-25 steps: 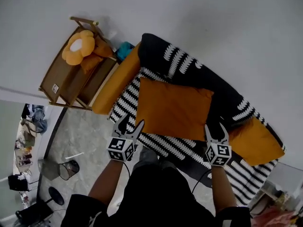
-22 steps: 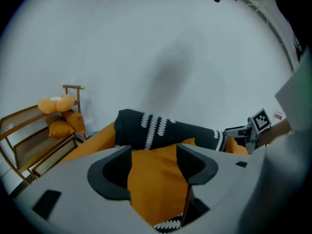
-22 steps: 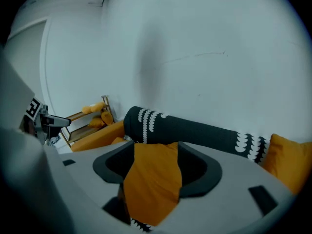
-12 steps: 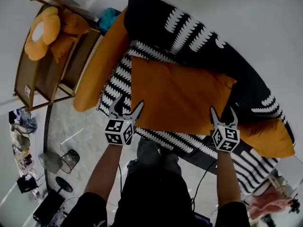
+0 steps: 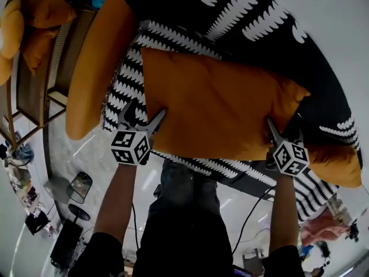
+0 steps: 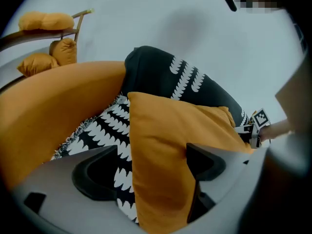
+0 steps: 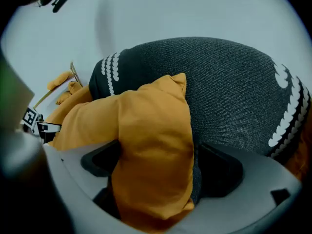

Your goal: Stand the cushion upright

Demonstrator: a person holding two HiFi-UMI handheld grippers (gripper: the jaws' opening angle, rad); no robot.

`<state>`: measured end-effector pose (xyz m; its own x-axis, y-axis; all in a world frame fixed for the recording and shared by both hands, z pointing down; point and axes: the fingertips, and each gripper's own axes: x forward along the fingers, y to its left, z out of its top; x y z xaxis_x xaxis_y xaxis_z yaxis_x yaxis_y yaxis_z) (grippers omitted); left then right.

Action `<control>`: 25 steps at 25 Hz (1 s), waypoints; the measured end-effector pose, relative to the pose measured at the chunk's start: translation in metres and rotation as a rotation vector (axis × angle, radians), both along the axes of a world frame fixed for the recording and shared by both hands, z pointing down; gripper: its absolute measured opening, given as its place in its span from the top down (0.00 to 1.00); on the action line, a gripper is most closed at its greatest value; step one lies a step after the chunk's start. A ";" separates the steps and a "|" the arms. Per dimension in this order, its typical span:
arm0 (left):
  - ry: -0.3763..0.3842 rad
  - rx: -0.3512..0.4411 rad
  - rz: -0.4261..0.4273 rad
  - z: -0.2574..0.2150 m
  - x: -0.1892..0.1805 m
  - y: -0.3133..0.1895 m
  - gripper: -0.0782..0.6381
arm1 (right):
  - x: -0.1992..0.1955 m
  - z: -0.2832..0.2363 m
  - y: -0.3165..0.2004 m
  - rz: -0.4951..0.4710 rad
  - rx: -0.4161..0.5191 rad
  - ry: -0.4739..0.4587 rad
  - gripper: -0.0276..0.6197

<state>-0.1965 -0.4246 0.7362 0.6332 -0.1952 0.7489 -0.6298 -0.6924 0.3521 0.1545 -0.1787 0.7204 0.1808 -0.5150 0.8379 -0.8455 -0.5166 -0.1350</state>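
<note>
The orange cushion lies on the sofa seat, its far edge against the black backrest. My left gripper is at its near left corner. In the left gripper view that cushion edge sits between the jaws of the left gripper, with patterned cover showing beside one jaw. My right gripper is at the near right corner, and the cushion corner hangs between the jaws of the right gripper. Both pairs of jaws have just been opening and stand open around the cushion.
A black-and-white patterned cover drapes the seat. An orange bolster arm runs along the left, and a second orange cushion lies at the right end. A wooden rack with orange cushions stands at the far left. Small items sit on the floor.
Both grippers have dropped to the cushion's near corners and their jaws have spread wider. The head view has closed in on the sofa.
</note>
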 end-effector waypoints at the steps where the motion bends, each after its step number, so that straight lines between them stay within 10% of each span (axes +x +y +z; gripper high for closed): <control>1: 0.007 -0.014 -0.002 0.005 0.001 0.001 0.27 | 0.000 0.004 0.001 -0.004 -0.004 -0.006 0.20; 15: 0.196 -0.299 -0.060 0.041 0.018 0.014 0.20 | -0.007 0.029 0.000 0.001 0.100 -0.126 0.22; 25: 0.244 -0.247 0.025 0.002 0.033 0.030 0.51 | -0.029 -0.002 -0.003 -0.007 0.150 -0.087 0.51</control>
